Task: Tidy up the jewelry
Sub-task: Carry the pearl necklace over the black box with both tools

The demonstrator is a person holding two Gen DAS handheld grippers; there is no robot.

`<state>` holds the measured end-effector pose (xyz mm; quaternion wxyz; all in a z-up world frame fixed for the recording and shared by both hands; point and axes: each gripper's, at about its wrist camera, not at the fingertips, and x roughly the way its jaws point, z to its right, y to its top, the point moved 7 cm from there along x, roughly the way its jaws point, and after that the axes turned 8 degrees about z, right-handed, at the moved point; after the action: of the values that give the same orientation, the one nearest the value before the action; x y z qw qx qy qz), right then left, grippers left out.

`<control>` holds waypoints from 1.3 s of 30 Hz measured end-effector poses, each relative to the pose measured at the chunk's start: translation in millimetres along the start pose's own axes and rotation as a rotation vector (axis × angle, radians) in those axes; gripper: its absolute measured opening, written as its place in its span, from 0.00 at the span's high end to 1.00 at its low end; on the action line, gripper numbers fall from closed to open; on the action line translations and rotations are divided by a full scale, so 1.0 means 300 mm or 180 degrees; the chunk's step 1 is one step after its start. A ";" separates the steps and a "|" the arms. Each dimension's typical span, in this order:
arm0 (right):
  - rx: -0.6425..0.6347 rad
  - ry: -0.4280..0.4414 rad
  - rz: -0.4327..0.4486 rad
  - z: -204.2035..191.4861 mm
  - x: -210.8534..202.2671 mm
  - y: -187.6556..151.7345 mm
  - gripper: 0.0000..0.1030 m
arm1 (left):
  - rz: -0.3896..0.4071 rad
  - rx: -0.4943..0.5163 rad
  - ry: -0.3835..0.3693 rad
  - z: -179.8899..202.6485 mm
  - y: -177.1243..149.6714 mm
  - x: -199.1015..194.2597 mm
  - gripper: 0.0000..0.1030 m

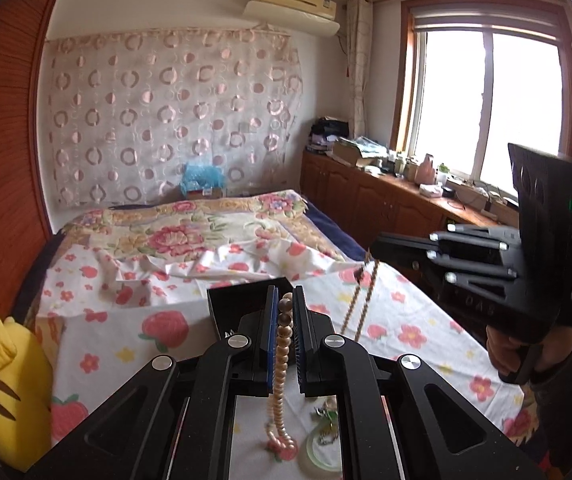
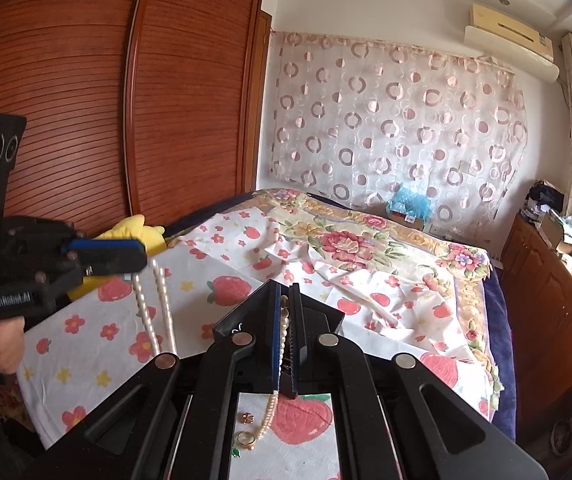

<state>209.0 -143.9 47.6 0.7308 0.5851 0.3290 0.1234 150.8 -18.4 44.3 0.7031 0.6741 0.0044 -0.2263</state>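
- The left claw is clenched on a string of large cream pearl beads, which hangs from between its blue pads down to the strawberry-print white bedsheet.
- The right claw is clamped on a thinner strand of small pearl beads, hanging likewise.
- An open black jewelry box sits on the bed just beyond both claws.
- A gold flower-shaped earring and a gold ring lie on the sheet below.
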 end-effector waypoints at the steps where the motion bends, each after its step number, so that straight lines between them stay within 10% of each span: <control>1: 0.0019 0.0005 0.0000 0.001 0.002 0.000 0.96 | 0.0007 -0.0003 -0.0004 -0.002 0.012 0.005 0.94; 24: 0.0145 0.0221 0.0257 0.173 0.090 0.242 0.96 | 0.0154 0.0002 -0.0021 -0.029 0.319 0.187 0.94; 39: 0.0249 0.0403 0.0208 0.242 0.282 0.239 0.95 | -0.0192 -0.0023 0.0403 -0.142 0.224 0.418 0.94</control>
<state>332.7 -131.9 93.5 0.6807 0.6147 0.3598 0.1710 298.0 -17.9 65.0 0.6967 0.6841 0.0699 -0.2044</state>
